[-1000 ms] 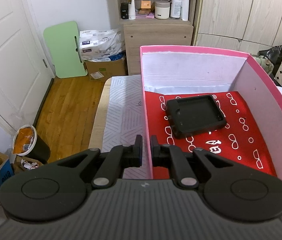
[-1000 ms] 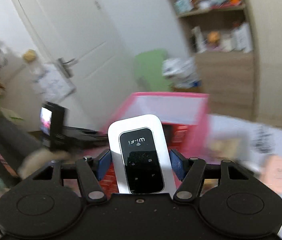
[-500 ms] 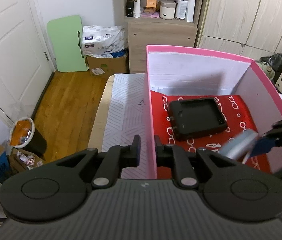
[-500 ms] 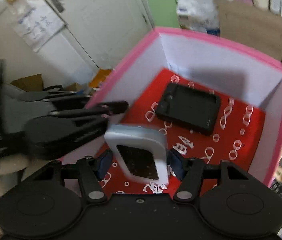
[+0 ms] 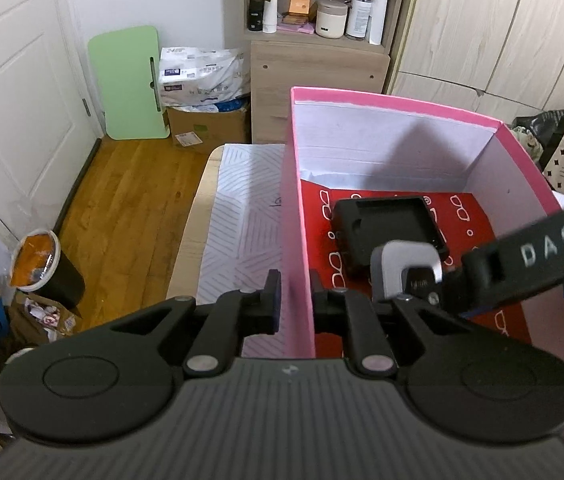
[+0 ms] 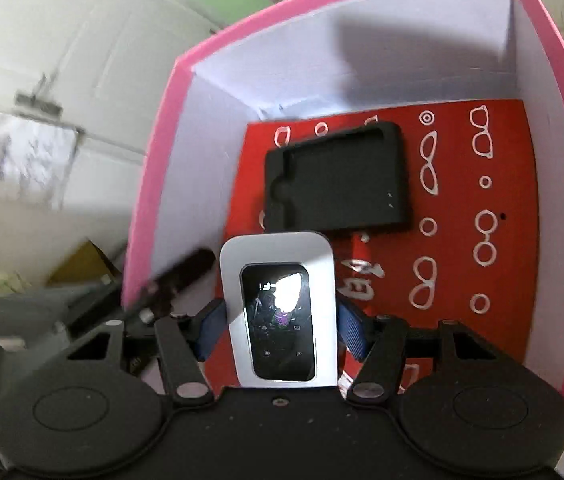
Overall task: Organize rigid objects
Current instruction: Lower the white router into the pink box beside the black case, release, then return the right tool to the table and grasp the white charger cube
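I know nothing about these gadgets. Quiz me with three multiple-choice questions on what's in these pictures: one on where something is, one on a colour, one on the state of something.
1. Where does the flat black rectangular tray lie?
A. on the wooden floor
B. on the red glasses-patterned bottom inside the pink cardboard box
C. on the shelf

2. What colour are the box's inner walls?
A. white
B. green
C. black

3. What is the right hand-held gripper doing?
A. hanging open and empty
B. gripping the box wall
C. clamped on the white pocket Wi-Fi device with a black screen

Answers: 1 B, the tray rests on the red liner in both views. 2 A, the walls are white under the pink rim. 3 C, its blue pads press the device's two sides, above the box floor.
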Tool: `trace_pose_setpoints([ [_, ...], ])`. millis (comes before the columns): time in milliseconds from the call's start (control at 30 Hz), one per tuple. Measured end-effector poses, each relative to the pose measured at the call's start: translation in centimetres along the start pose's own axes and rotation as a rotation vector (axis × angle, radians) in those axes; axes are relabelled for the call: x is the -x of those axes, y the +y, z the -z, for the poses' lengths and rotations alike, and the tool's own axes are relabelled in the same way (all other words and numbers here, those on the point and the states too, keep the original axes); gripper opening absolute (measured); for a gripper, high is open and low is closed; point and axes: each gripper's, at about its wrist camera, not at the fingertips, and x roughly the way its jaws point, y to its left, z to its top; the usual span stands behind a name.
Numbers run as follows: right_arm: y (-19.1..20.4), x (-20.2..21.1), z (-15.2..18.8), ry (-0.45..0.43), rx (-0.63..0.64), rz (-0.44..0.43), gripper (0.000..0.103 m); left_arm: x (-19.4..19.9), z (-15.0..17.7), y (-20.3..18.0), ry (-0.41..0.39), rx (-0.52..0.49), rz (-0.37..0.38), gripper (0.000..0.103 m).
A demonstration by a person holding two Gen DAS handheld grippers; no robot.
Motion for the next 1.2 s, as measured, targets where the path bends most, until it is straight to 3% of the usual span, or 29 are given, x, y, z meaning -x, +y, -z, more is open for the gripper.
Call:
trace_pose_setpoints([
  [67,0.3,0.1,-0.2,-0.022,-0.005,0.026,0.065,0.0,0.0,-0.1,0.0,0.004,0.004,0.013],
  [200,-0.6,-0.7,-0.9,0.018,-0.107,0.033,0.066,0.0,0.0,-0.2,0.0,0.008,0.007,0.013],
  [633,0.5,-0.8,0.6,0.073,-0.106,0.043,0.066,0.0,0.0,0.3,-0.003,0.025,0.018,0.014],
  [733,0.3,-1.1,0.3,0.064,-0.176,0.031,0.071,0.0,0.0,0.4,-0.003,0.027,0.014,0.014],
  [767,0.2,-1.3,0.0,0.06,-0.19,0.025,0.071,0.1,0.0,0.5,-0.003,0.028,0.013,0.014],
  [833,0.0,-1.4,-0.6,0.029,-0.205,0.015,0.06,0.1,0.1,0.6,-0.004,0.027,0.011,0.014],
  [900,-0.5,-1.6,-1.2,0.023,-0.228,-0.012,0.059,0.1,0.1,0.5,-0.004,0.019,0.006,0.014],
  [1200,0.0,3.6,1.0,-0.012,-0.065,-0.056,0.067,0.1,0.1,0.4,-0.004,0.014,0.002,0.014],
])
